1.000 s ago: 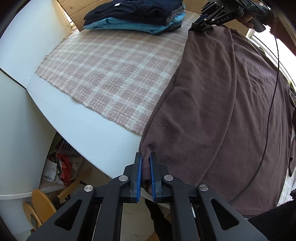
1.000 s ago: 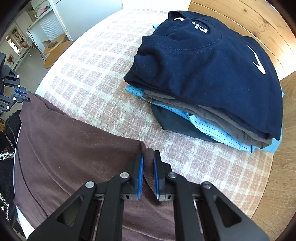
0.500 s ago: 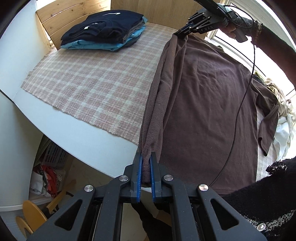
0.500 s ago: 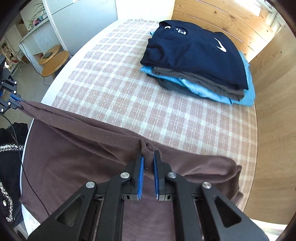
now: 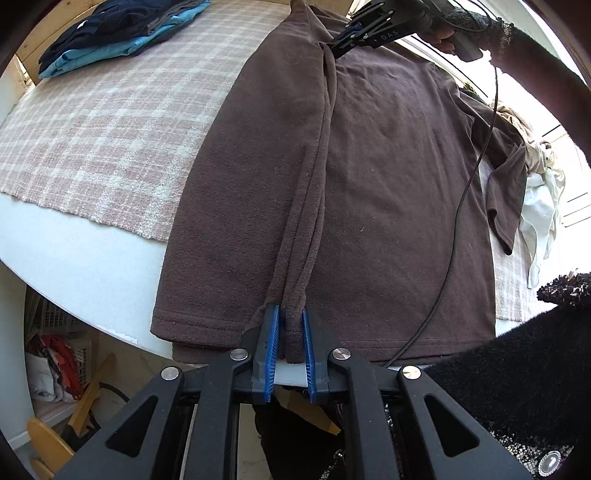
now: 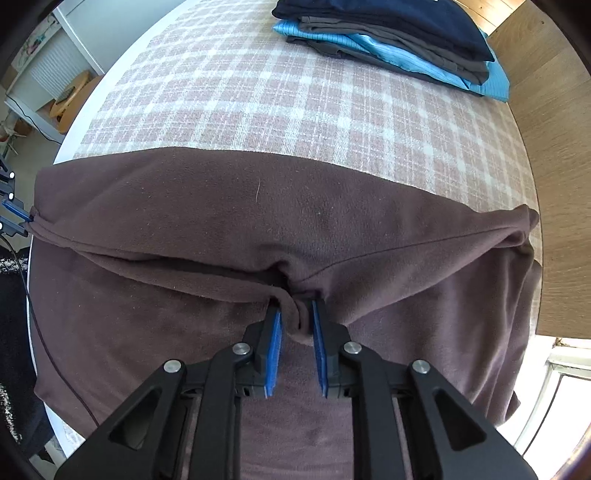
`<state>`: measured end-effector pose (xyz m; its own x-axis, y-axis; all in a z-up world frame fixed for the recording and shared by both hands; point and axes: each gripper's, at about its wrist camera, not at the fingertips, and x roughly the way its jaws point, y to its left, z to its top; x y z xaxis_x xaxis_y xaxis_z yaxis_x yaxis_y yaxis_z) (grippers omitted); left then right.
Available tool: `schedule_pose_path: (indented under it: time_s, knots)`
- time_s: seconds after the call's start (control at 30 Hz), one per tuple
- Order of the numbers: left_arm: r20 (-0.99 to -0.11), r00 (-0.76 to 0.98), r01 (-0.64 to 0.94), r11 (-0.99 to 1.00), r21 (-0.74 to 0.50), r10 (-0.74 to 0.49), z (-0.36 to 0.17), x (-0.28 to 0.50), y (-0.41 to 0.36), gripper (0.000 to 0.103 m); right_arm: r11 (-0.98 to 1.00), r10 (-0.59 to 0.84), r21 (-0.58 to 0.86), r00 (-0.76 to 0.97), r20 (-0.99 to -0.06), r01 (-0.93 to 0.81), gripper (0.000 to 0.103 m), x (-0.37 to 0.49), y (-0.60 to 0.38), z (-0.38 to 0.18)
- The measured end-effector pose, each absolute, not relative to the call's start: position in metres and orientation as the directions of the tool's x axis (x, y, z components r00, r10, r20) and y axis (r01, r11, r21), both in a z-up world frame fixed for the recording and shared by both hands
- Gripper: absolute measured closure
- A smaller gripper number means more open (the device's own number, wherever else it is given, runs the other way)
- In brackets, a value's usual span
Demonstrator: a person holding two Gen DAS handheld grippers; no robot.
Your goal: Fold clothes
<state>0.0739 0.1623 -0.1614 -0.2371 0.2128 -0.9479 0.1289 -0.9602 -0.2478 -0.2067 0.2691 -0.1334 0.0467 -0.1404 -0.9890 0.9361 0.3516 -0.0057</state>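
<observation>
A brown long-sleeved shirt (image 5: 388, 166) lies flat on the plaid cloth (image 5: 110, 122), its left side folded over onto the body. My left gripper (image 5: 290, 314) is at the hem by the table's near edge. Its jaws are opening, and the folded hem still fills the space between the pads. My right gripper (image 5: 334, 51) is at the far end of the same fold. In the right wrist view the right gripper (image 6: 295, 310) points down at the shirt (image 6: 184, 206). Its jaws are opening, and a loose tuck of cloth stands between them. The left gripper (image 6: 20, 218) shows at the left edge.
A stack of folded clothes (image 5: 122, 33) (image 6: 399, 33), navy on top, sits at the far end of the plaid cloth (image 6: 277, 99). Light unfolded garments (image 5: 543, 184) lie at the right. A black cable (image 5: 465, 184) crosses the shirt. A wooden wall (image 6: 546, 147) bounds the table.
Both grippers carried the shirt's side edge across and laid it on the body, making a lengthwise fold. Both pairs of jaws have widened, the right more.
</observation>
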Motion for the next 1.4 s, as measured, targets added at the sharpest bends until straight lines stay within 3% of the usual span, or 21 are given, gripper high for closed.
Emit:
schedule_pose_path:
  time_s: [0.13,0.23,0.33,0.47,0.7,0.87,1.07,1.17,1.23,1.3,1.37,1.4]
  knots:
    - [-0.961,-0.224,0.108,-0.976,-0.19,0.163,-0.133,0.098,0.16,0.091,0.289,-0.23,0.095,0.166,-0.959,0.953,0.08,-0.234,0.292,-0.082]
    - [-0.96,-0.26,0.121,-0.983,-0.138,0.103,-0.109,0.098,0.144,0.091,0.097,-0.381,0.108,0.137,-0.914,0.989,0.08,-0.273,0.284,-0.057]
    - [-0.95,-0.311,0.109,-0.992,-0.07,0.033,-0.1,0.069,0.134,0.092,-0.081,-0.444,0.126,0.078,-0.893,0.989,0.08,-0.301,0.252,-0.061]
    - [-0.939,-0.344,0.075,-0.995,-0.059,0.029,-0.116,0.019,0.126,0.091,-0.186,-0.367,0.115,0.04,-0.929,0.976,0.08,-0.313,0.211,-0.1]
    - [-0.963,-0.257,-0.009,-0.996,-0.086,0.086,-0.169,-0.013,0.144,0.092,-0.369,-0.354,0.32,0.186,-0.916,0.872,0.079,-0.363,0.199,-0.136]
    - [-0.963,-0.24,-0.013,-0.992,-0.126,0.125,-0.173,-0.01,0.139,0.09,-0.37,-0.299,0.265,0.156,-0.941,0.89,0.079,-0.368,0.204,-0.149]
    - [-0.964,-0.23,-0.058,-0.991,-0.121,0.131,-0.172,-0.009,0.14,0.09,-0.456,-0.353,0.241,0.075,-0.933,0.857,0.076,-0.396,0.223,-0.101]
    - [-0.964,-0.224,-0.064,-0.989,-0.13,0.141,-0.172,-0.009,0.138,0.09,-0.424,-0.431,0.325,0.127,-0.893,0.845,0.076,-0.395,0.204,-0.083]
    - [-0.965,-0.22,-0.071,-0.989,-0.128,0.141,-0.172,-0.009,0.138,0.09,-0.381,-0.427,0.352,0.175,-0.887,0.855,0.076,-0.385,0.184,-0.086]
    - [-0.965,-0.219,-0.077,-0.989,-0.129,0.143,-0.172,-0.008,0.138,0.09,-0.364,-0.351,0.29,0.158,-0.923,0.885,0.077,-0.375,0.166,-0.1]
    - [-0.964,-0.22,-0.071,-0.988,-0.138,0.151,-0.172,-0.007,0.136,0.09,-0.39,-0.269,0.162,0.056,-0.962,0.907,0.087,-0.377,0.157,-0.12]
    - [-0.963,-0.222,-0.07,-0.988,-0.14,0.153,-0.171,-0.006,0.135,0.09,-0.419,-0.25,0.112,0.004,-0.968,0.901,0.103,-0.385,0.158,-0.127]
